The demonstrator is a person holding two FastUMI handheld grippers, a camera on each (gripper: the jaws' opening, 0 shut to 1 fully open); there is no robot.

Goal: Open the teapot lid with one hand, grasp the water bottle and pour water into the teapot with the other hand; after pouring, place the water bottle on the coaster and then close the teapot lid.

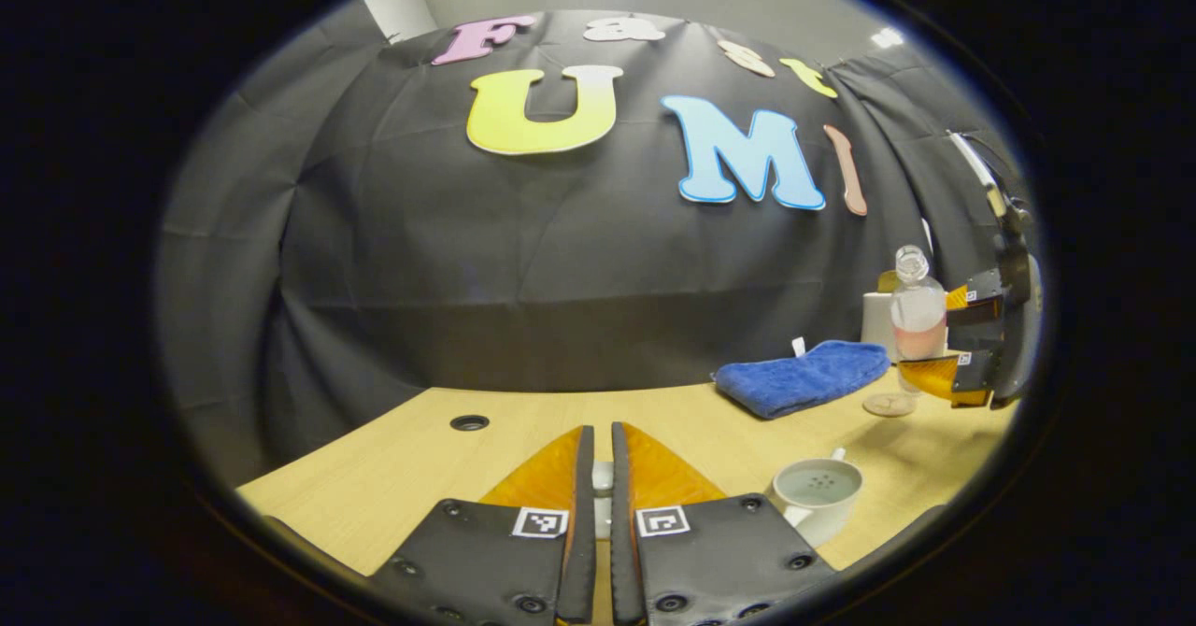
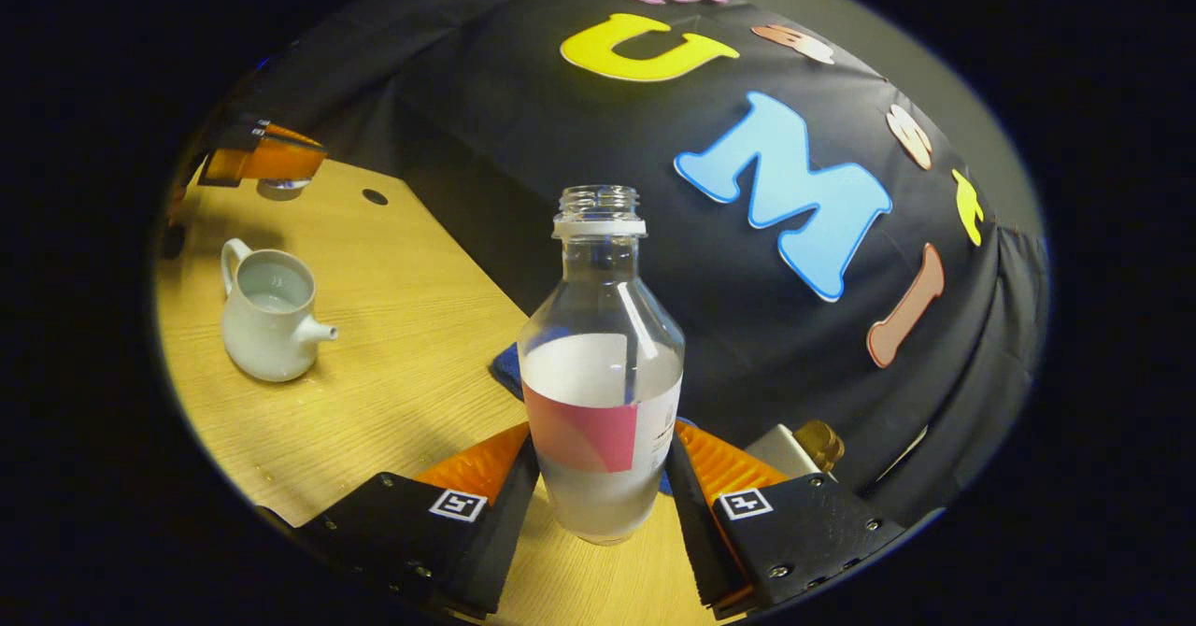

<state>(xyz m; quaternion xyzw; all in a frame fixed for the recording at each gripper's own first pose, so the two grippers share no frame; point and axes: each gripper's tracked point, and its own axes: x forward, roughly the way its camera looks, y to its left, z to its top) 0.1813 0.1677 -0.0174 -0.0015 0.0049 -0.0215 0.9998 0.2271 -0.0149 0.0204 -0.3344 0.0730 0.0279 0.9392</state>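
Note:
The white teapot (image 1: 818, 493) (image 2: 271, 313) stands open on the wooden table (image 1: 392, 476), with water inside. My left gripper (image 1: 603, 432) (image 2: 266, 161) is held up over the table to the teapot's side, shut on the white teapot lid (image 1: 603, 490) (image 2: 280, 184). The clear, uncapped water bottle (image 2: 603, 374) (image 1: 918, 313) is upright and about half full. My right gripper (image 2: 603, 434) (image 1: 972, 336) is shut on its labelled lower part. The bottle's base is right at the round coaster (image 1: 889, 405); I cannot tell whether it touches.
A folded blue cloth (image 1: 804, 378) (image 2: 509, 364) lies near the back wall, beside the coaster. A white container with a gold cap (image 2: 794, 448) (image 1: 878, 322) stands behind the bottle. A cable hole (image 1: 469, 422) (image 2: 375, 196) is in the table near the back edge.

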